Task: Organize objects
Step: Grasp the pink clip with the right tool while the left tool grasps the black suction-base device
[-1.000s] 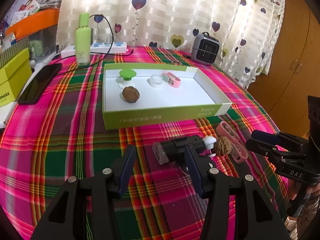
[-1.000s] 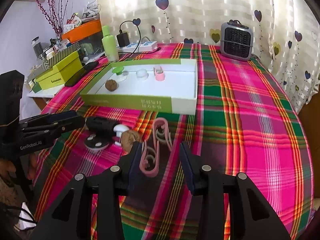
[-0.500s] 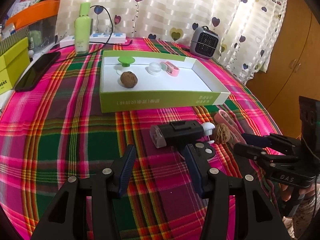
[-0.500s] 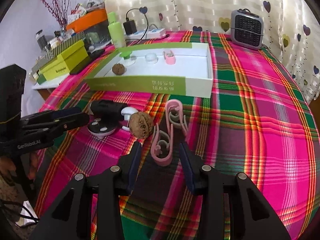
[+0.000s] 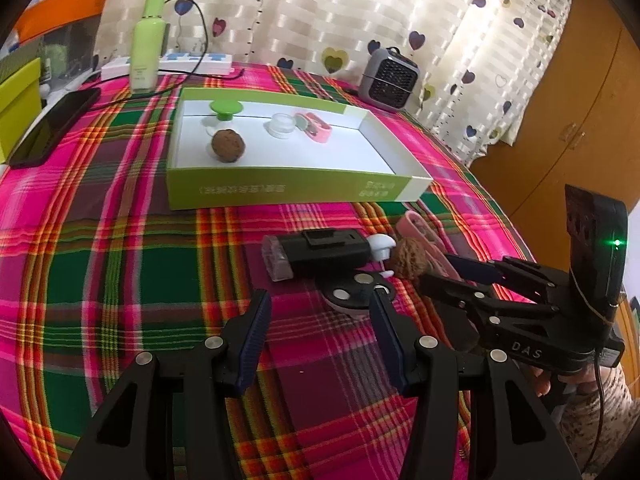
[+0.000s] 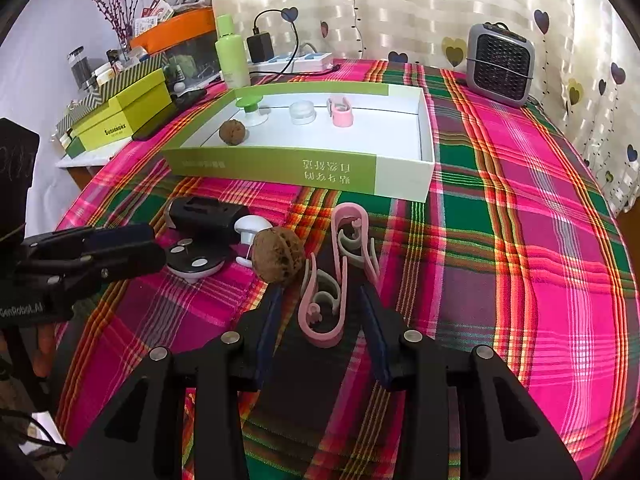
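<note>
1. The right tongs [image 6: 322, 312] stood apart, low over the plaid surface [image 6: 520, 240], with the near pink clip [image 6: 320, 312] lying between their fingers, not clamped.
2. That pink clip was a slim loop with grey curled inner prongs; its long axis ran away from the camera, rounded closed end nearest.
3. A second pink clip [image 6: 354, 236] lay just beyond and touching it, on the same line, its rounded end pointing toward the tray.
4. A brown, wrinkled walnut [image 6: 277, 255] sat just beside the left finger's tip, touching or nearly touching the clips.
5. Left of it lay a black flashlight-like device [image 5: 320, 252], long axis running left to right in the left wrist view, clear end to the left, with a small white mushroom-shaped piece [image 5: 380, 246] at its other end.
6. The left tongs [image 5: 320, 320] hung apart and empty, near a round black-and-white disc [image 5: 352, 296].
7. Farther off, the green-and-white tray [image 6: 280, 168] held another walnut [image 6: 233, 133], a green-topped stand [image 6: 250, 106], a clear jar [image 6: 302, 113] and a pink clip [image 6: 341, 113].
</note>
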Demonstrator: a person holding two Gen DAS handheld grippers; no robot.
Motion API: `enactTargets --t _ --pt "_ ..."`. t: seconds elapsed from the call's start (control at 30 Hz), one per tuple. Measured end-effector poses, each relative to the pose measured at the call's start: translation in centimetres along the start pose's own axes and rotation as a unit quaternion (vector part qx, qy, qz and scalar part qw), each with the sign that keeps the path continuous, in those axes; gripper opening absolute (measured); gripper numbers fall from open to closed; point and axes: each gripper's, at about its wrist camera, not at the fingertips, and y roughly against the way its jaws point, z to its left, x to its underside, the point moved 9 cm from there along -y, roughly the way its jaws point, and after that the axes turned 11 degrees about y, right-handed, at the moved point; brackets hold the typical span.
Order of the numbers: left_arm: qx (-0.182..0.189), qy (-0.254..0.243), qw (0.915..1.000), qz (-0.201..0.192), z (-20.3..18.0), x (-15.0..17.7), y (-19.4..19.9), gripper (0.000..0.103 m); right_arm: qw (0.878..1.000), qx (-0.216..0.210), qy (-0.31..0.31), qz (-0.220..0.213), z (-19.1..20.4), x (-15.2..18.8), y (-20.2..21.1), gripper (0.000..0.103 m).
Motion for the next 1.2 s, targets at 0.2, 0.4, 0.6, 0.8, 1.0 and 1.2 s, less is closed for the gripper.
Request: enactTargets --t 0.2,0.4,0.6,0.8,1.0,1.2 --pt "0.007 -0.013 0.9999 0.008 -1.2 0.4 -0.4 0.050 1.000 0.003 0.003 0.000 -0.2 0.1 0.1 0.038" --pt "0.003 -0.015 0.9998 0.015 -1.5 0.5 -1.0 0.050 1.000 0.002 -0.006 -0.003 -0.6 0.2 0.2 0.029" --pt "-0.005 -0.023 0.9996 0.016 -2.0 0.5 -1.5 0.050 1.000 0.000 -0.006 -0.003 -0.6 0.4 0.3 0.025" --pt "-0.011 -0.021 0.9996 0.017 -2.1 0.3 -2.0 0.050 1.000 -0.004 -0.003 -0.004 -0.5 0.5 0.6 0.025" --pt "-0.022 -0.019 0.9995 0.015 -2.2 -0.1 -2.5 0.050 1.000 -0.008 -0.003 -0.004 -0.6 0.5 0.5 0.025" --pt "-0.032 -0.019 0.9992 0.011 -2.4 -0.2 -2.7 0.050 1.000 -0.011 -0.003 -0.004 -0.5 0.6 0.6 0.025"
